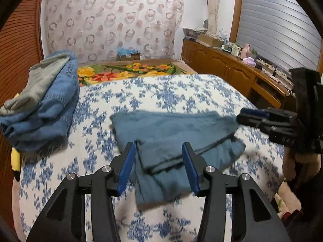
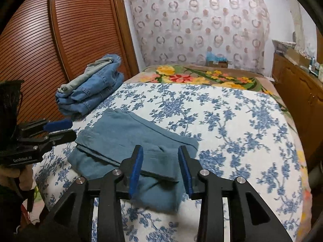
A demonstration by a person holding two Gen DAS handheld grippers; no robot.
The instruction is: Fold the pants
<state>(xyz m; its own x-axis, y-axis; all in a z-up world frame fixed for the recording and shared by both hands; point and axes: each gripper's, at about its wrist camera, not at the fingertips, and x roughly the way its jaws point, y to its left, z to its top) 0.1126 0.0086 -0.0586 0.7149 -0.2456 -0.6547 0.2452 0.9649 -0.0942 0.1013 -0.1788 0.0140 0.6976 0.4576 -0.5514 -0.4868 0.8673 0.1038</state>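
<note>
While both hand-held grippers gape, folded pants [image 1: 171, 139] lie flat.

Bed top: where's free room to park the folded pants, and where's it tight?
Free: the floral sheet right of the teal pants, out to the wooden cabinet side, and the flowered blanket strip by the curtain. Crowded: the left edge, where the denim pile sits beside the pants near the slatted door.

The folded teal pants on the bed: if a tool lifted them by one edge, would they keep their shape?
Probably not. The teal pants lie in soft, uneven layers with drooping edges, so they look floppy and would likely unfold when lifted by one edge. Thin cloth suggests they are light. On the flowered bedspread, a push would more likely bunch them than slide them.
</note>
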